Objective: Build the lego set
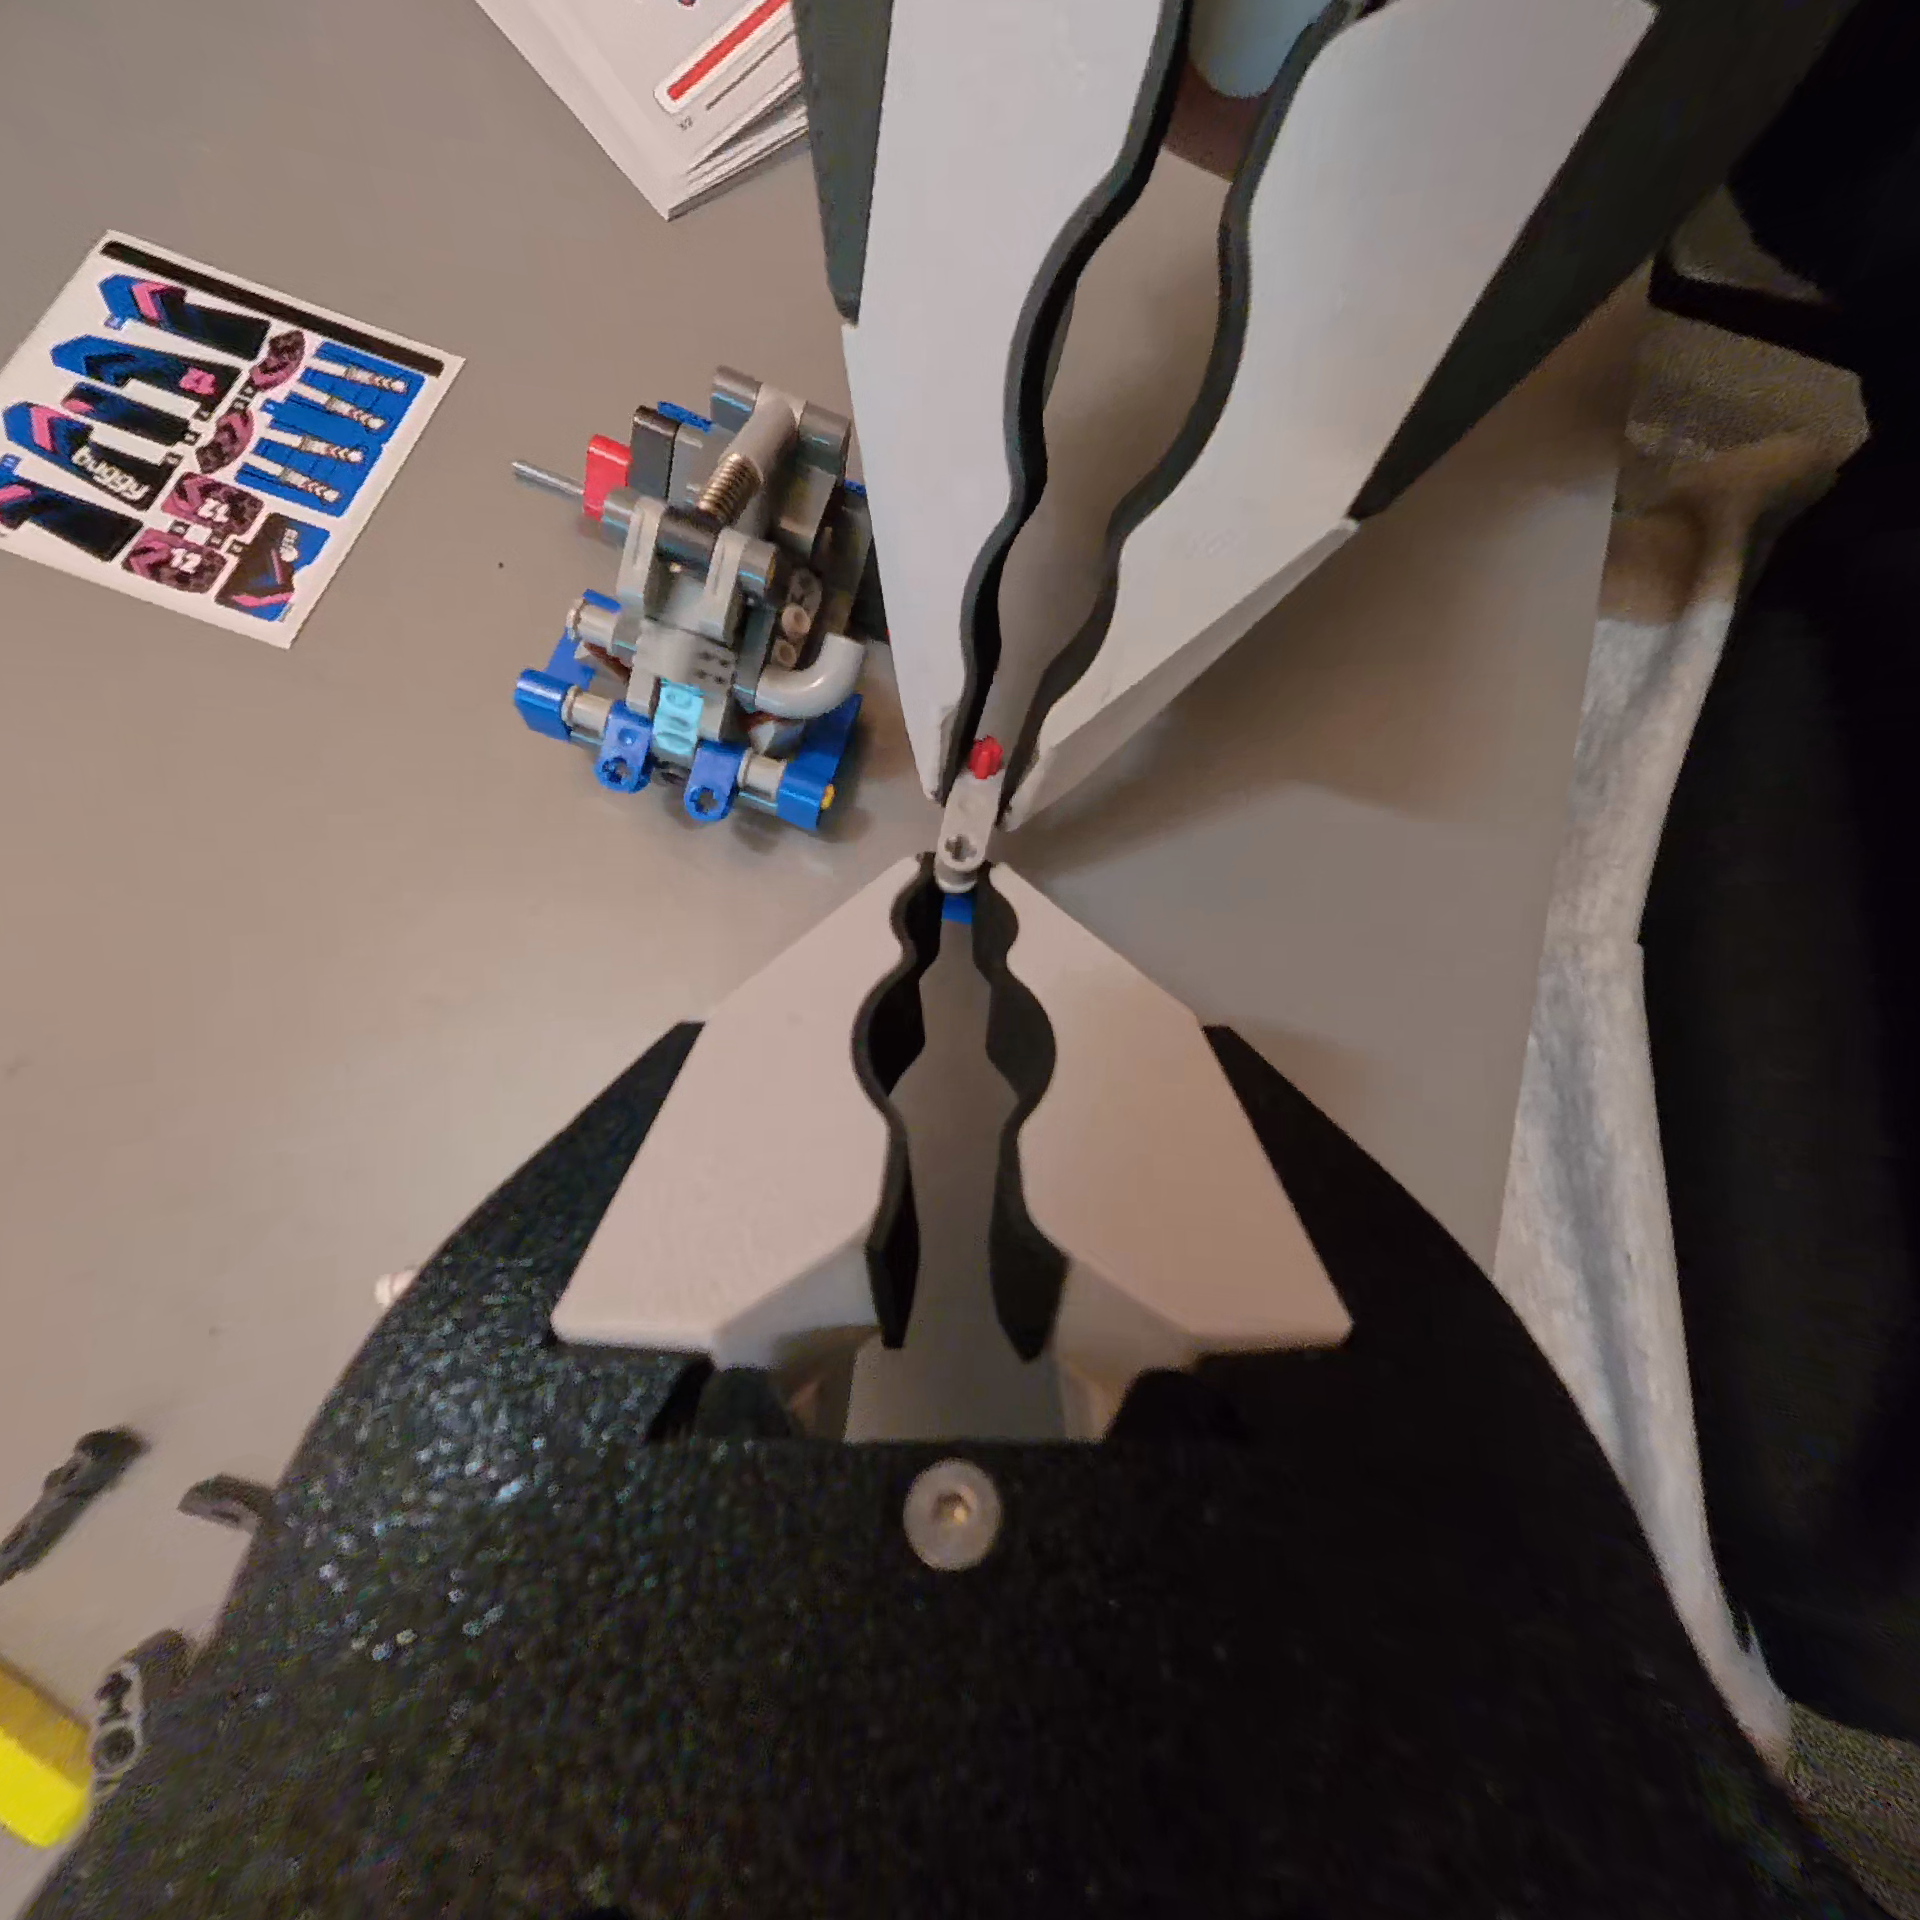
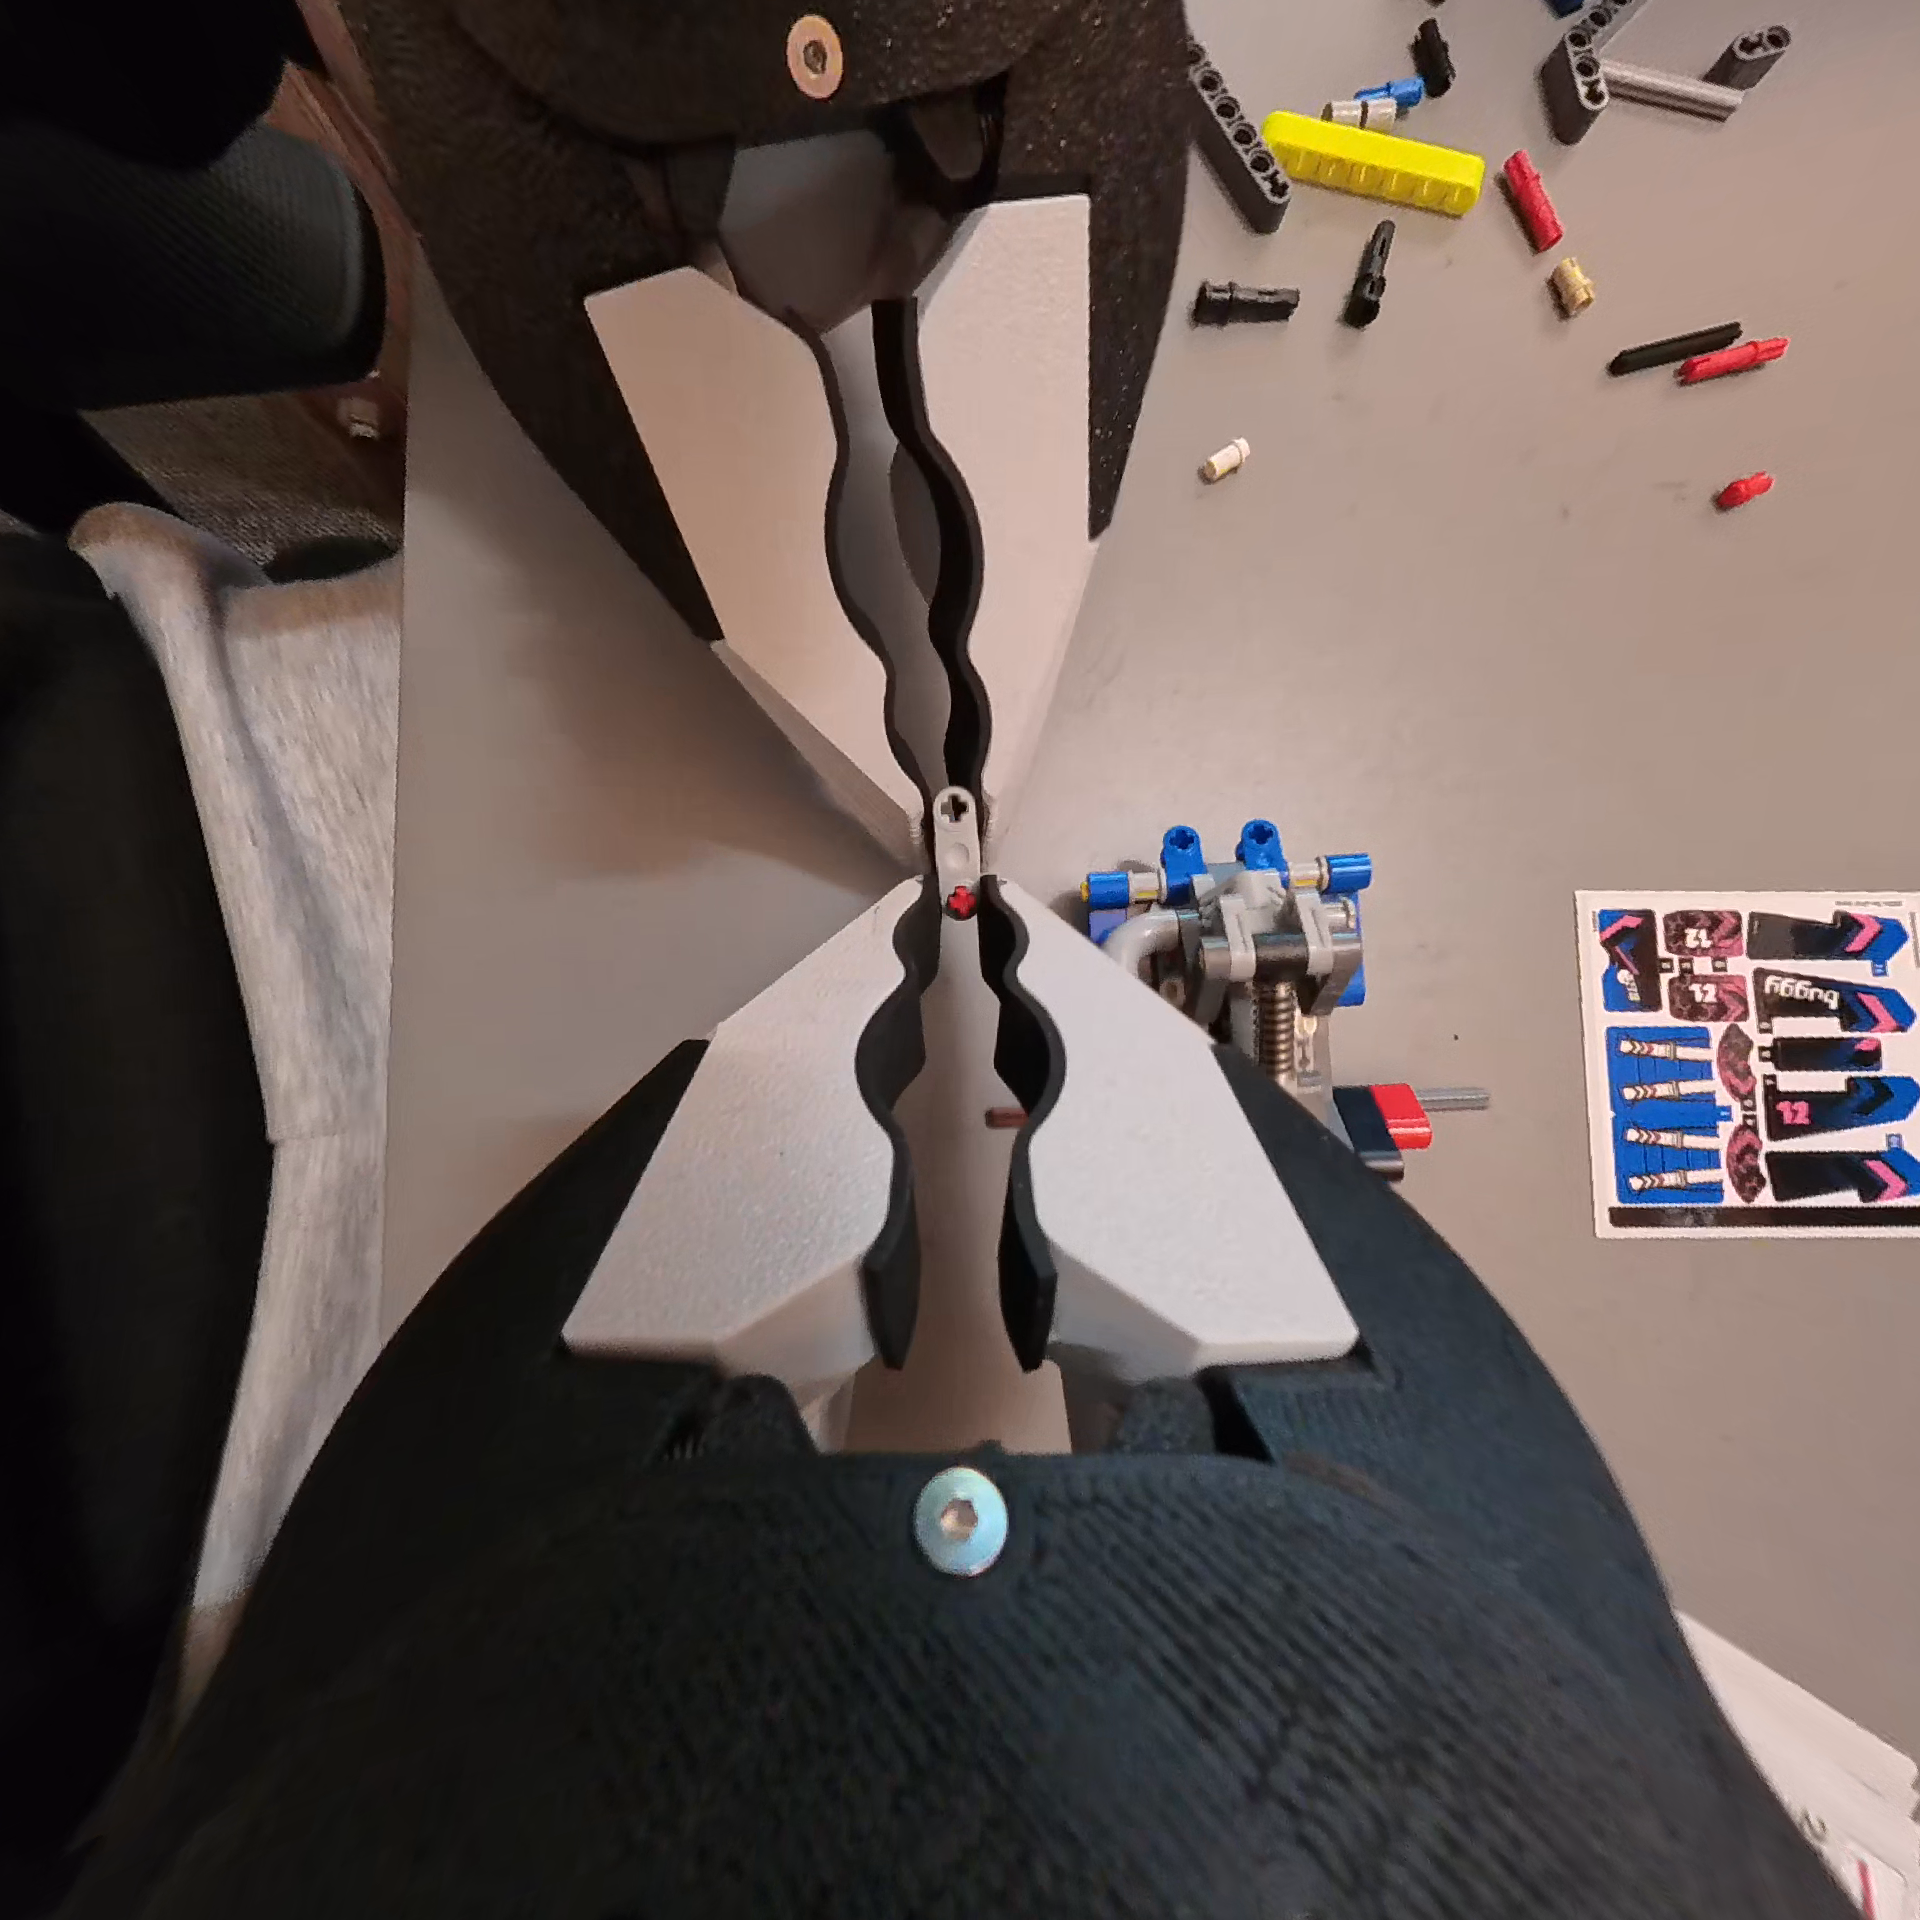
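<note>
Grey bench carrying all parts; edge close to the person's side. One sticker sheet flat on it, well apart from the work. One instruction booklet at the far corner in the left wrist view, open, presumably for reference.

One partly built model, blue and grey with a worm gear on top, standing on the bench just beside the two grippers; untouched at present, probably parked until the sub-part in hand is ready.

Loose parts spread farther off in the right wrist view: one yellow beam; four red pins or axles visible; several black pins and beams, count uncertain at the frame edge.

Left gripper and right gripper tip to tip above the bench, both narrowed to a thin gap. One small light grey link bridging them. Right gripper closed on the link's end carrying one red pin. Left gripper closed on the opposite end, with one small blue piece showing between its tips; whether that piece is already seated in the link cannot be told.

Judgement: opposed grips steady the link against pushing force for pressing a pin home. Risk: tiny part twisting out of the narrow tips.
</note>
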The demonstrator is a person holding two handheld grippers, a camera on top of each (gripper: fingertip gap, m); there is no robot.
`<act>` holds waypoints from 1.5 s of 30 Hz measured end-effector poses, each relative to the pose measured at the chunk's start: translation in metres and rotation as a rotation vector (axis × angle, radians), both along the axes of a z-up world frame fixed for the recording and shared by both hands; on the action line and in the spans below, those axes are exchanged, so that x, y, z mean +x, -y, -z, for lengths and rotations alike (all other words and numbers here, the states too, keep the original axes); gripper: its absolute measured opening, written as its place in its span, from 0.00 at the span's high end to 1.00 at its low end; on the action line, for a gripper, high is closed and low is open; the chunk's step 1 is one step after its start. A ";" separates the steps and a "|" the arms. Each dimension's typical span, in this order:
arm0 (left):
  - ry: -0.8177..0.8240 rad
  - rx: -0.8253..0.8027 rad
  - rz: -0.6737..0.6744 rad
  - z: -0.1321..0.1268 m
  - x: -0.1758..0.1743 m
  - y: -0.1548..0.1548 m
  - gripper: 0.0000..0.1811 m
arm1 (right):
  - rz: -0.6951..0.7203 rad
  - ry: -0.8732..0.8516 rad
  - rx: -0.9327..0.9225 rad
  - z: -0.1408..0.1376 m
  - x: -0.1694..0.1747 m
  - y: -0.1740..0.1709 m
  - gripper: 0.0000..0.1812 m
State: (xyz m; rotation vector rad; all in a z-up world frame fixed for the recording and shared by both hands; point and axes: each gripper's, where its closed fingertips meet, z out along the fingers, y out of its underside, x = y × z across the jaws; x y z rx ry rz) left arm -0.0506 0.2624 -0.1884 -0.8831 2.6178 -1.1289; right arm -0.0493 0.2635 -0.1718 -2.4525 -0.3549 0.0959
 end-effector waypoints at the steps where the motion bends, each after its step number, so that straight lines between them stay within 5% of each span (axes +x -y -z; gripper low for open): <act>1: 0.006 -0.006 -0.004 0.000 -0.001 -0.001 0.98 | -0.001 0.001 0.003 0.000 -0.001 -0.002 0.97; 17: 0.094 0.017 0.059 -0.001 0.003 -0.005 0.98 | -0.008 -0.034 0.032 -0.001 -0.004 -0.012 0.97; 28: -0.092 0.009 0.040 0.002 0.004 -0.003 0.97 | 0.025 -0.054 0.063 0.000 0.003 -0.011 0.96; 42: -0.100 0.216 0.093 0.016 0.006 0.007 0.98 | 0.091 -0.010 0.100 0.009 0.004 0.001 0.97; 45: -0.131 0.183 0.075 0.015 0.005 0.008 0.96 | 0.136 -0.178 0.176 0.010 0.004 0.002 0.97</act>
